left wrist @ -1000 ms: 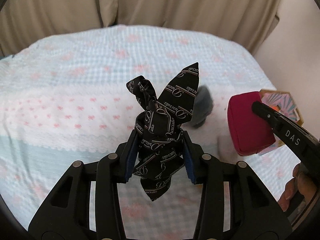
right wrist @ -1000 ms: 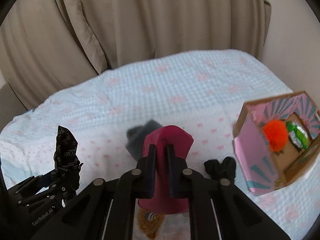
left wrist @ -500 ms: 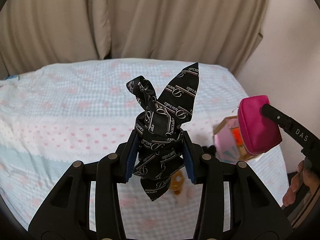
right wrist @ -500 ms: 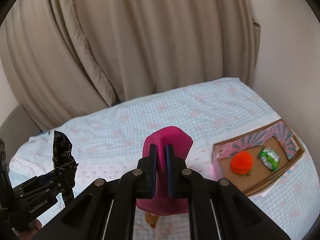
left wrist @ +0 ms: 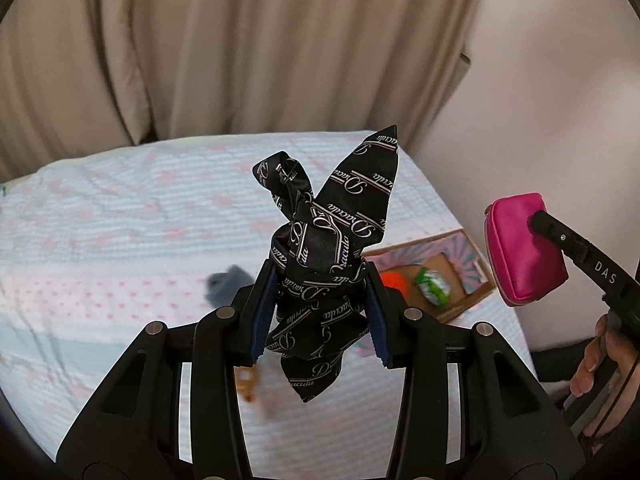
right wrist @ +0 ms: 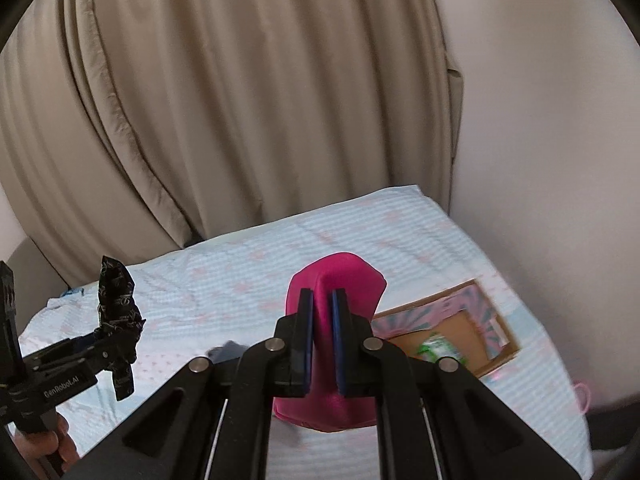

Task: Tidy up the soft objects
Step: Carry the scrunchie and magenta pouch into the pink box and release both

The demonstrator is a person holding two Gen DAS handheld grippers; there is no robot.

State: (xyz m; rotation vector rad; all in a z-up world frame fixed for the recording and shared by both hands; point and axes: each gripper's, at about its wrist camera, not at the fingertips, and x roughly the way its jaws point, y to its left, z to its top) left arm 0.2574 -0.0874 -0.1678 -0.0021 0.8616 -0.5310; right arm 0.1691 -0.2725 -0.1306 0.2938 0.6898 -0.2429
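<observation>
The left tool [left wrist: 318, 312] clamps a knotted black scarf [left wrist: 326, 240], long axis upright, pointed tips up, above the bed [left wrist: 120, 240]. The right tool [right wrist: 322, 344] pinches a magenta pouch [right wrist: 344, 284], long axis along the fingers, pointing away toward the curtain [right wrist: 240, 100]. Only the left wrist view shows the orange ball [left wrist: 394, 280] in the cardboard box [left wrist: 474, 290] and a grey item [left wrist: 226, 282] on the bed left of the box.
</observation>
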